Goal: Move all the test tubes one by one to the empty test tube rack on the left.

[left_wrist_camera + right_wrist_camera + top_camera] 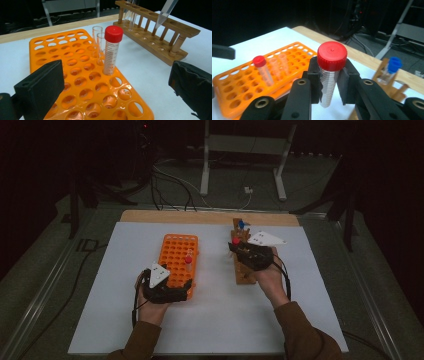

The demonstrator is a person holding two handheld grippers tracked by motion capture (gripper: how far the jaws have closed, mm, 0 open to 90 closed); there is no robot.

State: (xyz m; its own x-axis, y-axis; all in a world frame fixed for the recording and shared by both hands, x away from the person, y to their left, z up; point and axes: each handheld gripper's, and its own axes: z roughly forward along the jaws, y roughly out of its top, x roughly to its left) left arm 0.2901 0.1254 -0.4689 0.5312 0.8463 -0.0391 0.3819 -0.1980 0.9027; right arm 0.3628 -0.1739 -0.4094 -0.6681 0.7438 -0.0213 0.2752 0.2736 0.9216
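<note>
red-capped tube (329, 75) clamped upright between right gripper (329, 82) jaws.

red-capped tube in the orange rack (111, 51): printed scale lines down the side, any figures too tiny to make out
red-capped tube in the right gripper (330, 75): plain black graduation rings, no digits readable
brands/labels/signs: nothing legible

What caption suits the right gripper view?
Right tool shut on a red-capped tube, with the orange rack beyond holding another red-capped tube.
</note>
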